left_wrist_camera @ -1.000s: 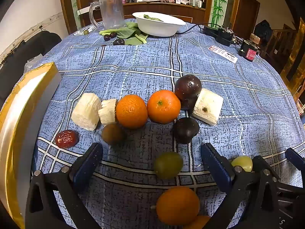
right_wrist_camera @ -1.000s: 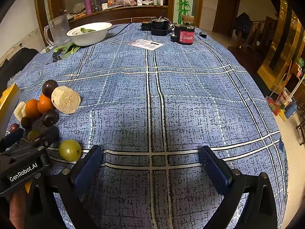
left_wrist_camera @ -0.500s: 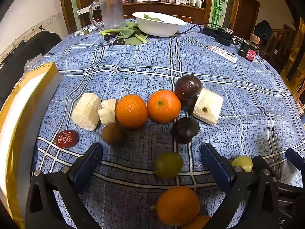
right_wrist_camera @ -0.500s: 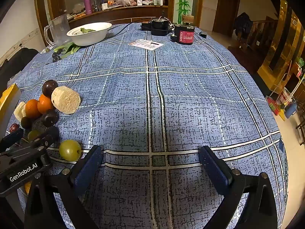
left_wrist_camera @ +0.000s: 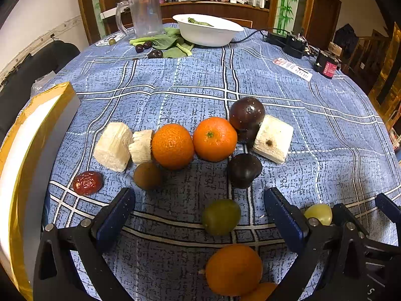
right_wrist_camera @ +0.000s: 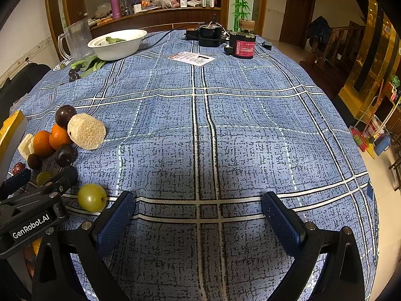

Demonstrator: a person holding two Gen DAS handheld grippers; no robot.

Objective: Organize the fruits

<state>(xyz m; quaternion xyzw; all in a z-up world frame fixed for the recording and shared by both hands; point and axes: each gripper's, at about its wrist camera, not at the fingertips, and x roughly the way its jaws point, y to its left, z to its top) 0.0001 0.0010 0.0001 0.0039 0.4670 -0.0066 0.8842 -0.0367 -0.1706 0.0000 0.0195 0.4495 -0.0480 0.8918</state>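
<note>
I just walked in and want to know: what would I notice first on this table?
Probably the two bright round oranges, side by side in the middle of the fruit cluster on the blue checked tablecloth. Glossy dark purple plums sit just right of them, beside a pale cut sugarcane chunk. Nearer, a round green grape-like fruit lies between the open left gripper's blue-padded fingers.

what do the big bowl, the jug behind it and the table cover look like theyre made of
Bowl: glossy white, smooth rim with soft highlights, probably ceramic, possibly melamine. Jug: see-through with a moulded handle and a slightly cloudy look, likely clear plastic, perhaps glass. Table cover: matte blue plaid with a fine woven texture and soft ripples, so it looks like fabric.
</note>
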